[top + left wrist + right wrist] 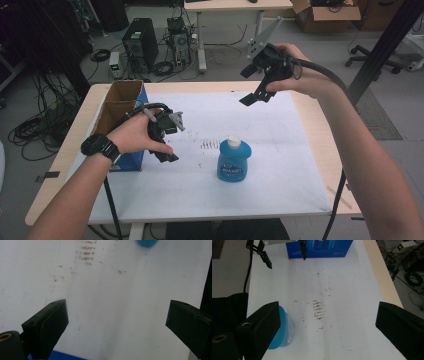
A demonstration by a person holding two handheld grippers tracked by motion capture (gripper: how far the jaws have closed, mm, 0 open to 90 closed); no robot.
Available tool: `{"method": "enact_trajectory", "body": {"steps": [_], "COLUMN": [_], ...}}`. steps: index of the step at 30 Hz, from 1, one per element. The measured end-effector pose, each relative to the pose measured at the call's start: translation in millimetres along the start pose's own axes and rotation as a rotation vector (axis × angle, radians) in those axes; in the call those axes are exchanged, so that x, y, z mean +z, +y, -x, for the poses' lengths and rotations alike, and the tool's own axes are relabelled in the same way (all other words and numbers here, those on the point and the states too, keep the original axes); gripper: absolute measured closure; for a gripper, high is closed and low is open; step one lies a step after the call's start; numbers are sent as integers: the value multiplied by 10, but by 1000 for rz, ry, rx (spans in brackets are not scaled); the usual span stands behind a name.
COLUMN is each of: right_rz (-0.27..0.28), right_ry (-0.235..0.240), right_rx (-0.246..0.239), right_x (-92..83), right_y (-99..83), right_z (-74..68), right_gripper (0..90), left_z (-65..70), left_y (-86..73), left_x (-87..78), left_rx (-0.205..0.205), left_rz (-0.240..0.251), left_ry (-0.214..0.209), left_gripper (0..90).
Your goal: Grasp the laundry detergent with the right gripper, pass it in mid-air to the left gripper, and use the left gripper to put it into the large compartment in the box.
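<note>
A squat blue bottle (233, 161) with a white cap and printed label stands upright mid-table on the white sheet (280, 170). The left gripper (167, 137) beside the blue box (131, 161) and the raised right gripper (257, 82) both gape, released.

Blue bottle (233, 165) — white cap (233, 141).

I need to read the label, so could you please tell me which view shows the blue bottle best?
The high view: the blue bottle stands whole and upright, cap and label visible. The right gripper view shows its side, partly behind a finger; the left gripper view shows a sliver at the top edge.
</note>
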State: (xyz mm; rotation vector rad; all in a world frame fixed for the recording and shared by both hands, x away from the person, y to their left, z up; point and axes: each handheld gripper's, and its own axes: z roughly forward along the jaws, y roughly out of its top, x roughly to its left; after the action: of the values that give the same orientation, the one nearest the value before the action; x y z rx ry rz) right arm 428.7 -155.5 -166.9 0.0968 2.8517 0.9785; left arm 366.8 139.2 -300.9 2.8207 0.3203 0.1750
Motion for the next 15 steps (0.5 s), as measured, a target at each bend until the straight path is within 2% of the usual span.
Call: {"method": "enact_trajectory", "body": {"steps": [3,6,9,10,12,13,15], "right_rz": [21,64,77,108,121,155,164], "right_ry": [-4,-6,-6,-5,-4,5,8], "right_rx": [-4,-5,-5,1,3,7,8], "right_x": [-31,-91,-117,-148,-158,-175,-176], "right_y": [-38,-149,-206,-290,-319,-402,-429], "right_z": [-28,-94,-119,-149,-160,-200,-213], "right_gripper": [58,55,56,56,56,54,51], "left_z": [5,16,21,21,26,34,38], "left_y": [-4,-12,-14,-12,-6,4,9], "left_x": [8,16,12,13,24,35,43], "left_rx": [-3,-3,-6,-9,-14,-10,-10], "left_rz": [-2,-9,-4,-4,-5,-11,-12], "left_ry": [2,7,5,4,8,2,5], "left_gripper": [47,48,48,49,49,49,49]}}
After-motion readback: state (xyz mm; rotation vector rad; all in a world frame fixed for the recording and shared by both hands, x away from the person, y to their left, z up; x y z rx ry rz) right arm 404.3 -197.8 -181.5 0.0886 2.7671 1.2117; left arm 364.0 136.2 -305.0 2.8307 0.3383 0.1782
